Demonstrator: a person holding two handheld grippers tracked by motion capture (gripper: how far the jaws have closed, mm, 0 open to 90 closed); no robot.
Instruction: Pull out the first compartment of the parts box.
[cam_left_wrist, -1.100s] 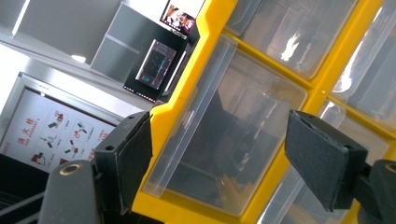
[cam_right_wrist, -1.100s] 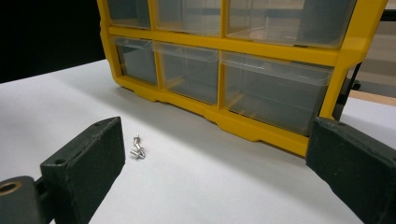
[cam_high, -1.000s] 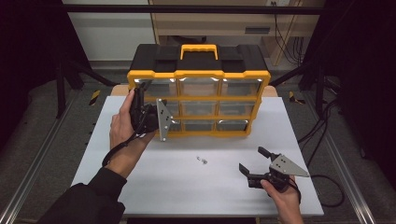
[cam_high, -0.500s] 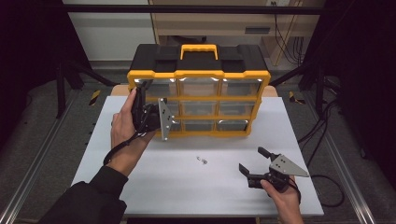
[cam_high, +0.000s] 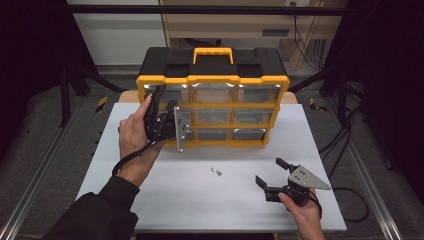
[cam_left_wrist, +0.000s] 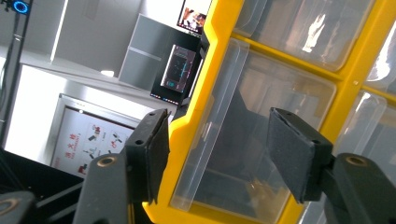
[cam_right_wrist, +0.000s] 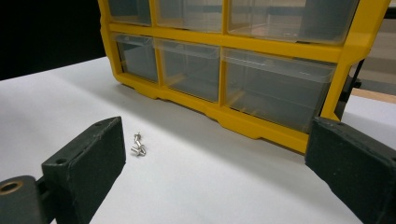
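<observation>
Since the earlier frames, the left gripper (cam_high: 161, 121) keeps its place at the left drawers of the yellow organizer (cam_high: 212, 82) at the back of the white table (cam_high: 150, 200), but its jaws have just been closing around the clear drawer (cam_left_wrist: 243, 135), pads not yet pressing. The right gripper (cam_high: 272, 176) rests unmoved, jaws wide and empty, near the small screws (cam_high: 216, 171). The person's left hand (cam_high: 134, 131) hides that drawer in the high view, and glare blurs its contents.

The organiser cabinet (cam_high: 212, 85) has a glossy yellow plastic frame and a matt black plastic top. Its drawers (cam_right_wrist: 275, 86) are clear, smooth plastic that catches bright glints. The table (cam_high: 150, 200) is a matt white, smooth surface. The small screws (cam_right_wrist: 138, 148) near the middle look like shiny metal. The right gripper (cam_high: 276, 176) carries a dull grey metal plate, and the left gripper (cam_left_wrist: 219, 154) has matt black, slightly grainy pads (cam_left_wrist: 294, 154).
</observation>
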